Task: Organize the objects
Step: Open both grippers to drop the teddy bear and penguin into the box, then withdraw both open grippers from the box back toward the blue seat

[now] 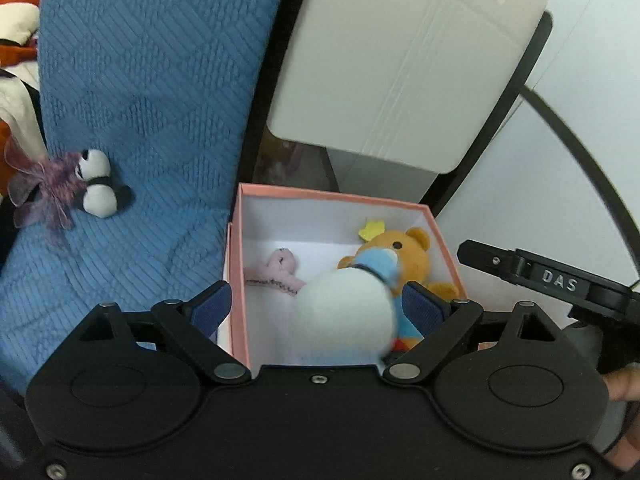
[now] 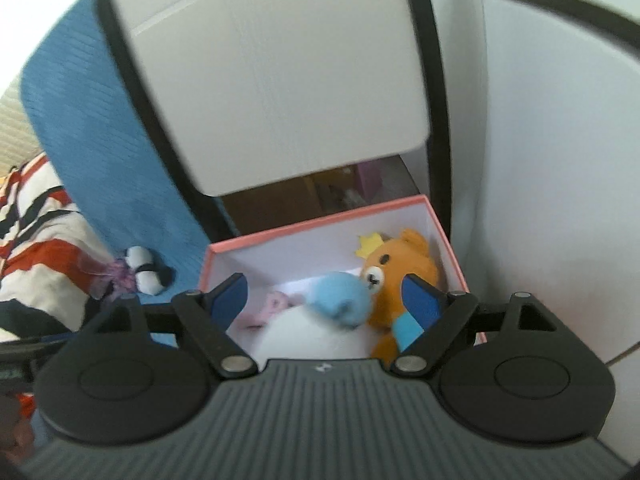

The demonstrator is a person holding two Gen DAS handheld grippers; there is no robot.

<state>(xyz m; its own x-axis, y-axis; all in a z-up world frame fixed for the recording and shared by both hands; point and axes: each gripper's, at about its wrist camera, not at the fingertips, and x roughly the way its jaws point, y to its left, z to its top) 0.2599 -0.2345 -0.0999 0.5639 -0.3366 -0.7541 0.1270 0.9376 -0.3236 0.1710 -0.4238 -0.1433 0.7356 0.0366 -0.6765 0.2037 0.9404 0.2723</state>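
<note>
A blue quilted cover (image 1: 132, 92) fills the left half of the left wrist view, and a pale grey panel with a slot handle (image 1: 400, 60) stands at upper centre before a white wall edged with black bands. A striped red, white and black cloth (image 2: 36, 240) is seen at the left edge of the right wrist view.

At lower centre of both views a pink box (image 1: 332, 197) with a white inside sits open just beside the blue cover. In it an orange bear with a yellow crown (image 1: 412, 252) is found at the right, a small pink plush (image 1: 280, 268) at the left, and a white and light blue plush (image 1: 344, 312), blurred, in the near middle. A small panda toy with a purple ribbon (image 1: 98, 184) lies on the blue cover at the left, apart from the box.

The left gripper (image 1: 316, 304) is held over the box with its fingers spread wide, nothing pressed between them. The right gripper (image 2: 324, 300) is likewise spread wide above the box, the white and blue plush lying between but untouched by the pads. Part of the other black tool is seen at the right edge of the left wrist view.
</note>
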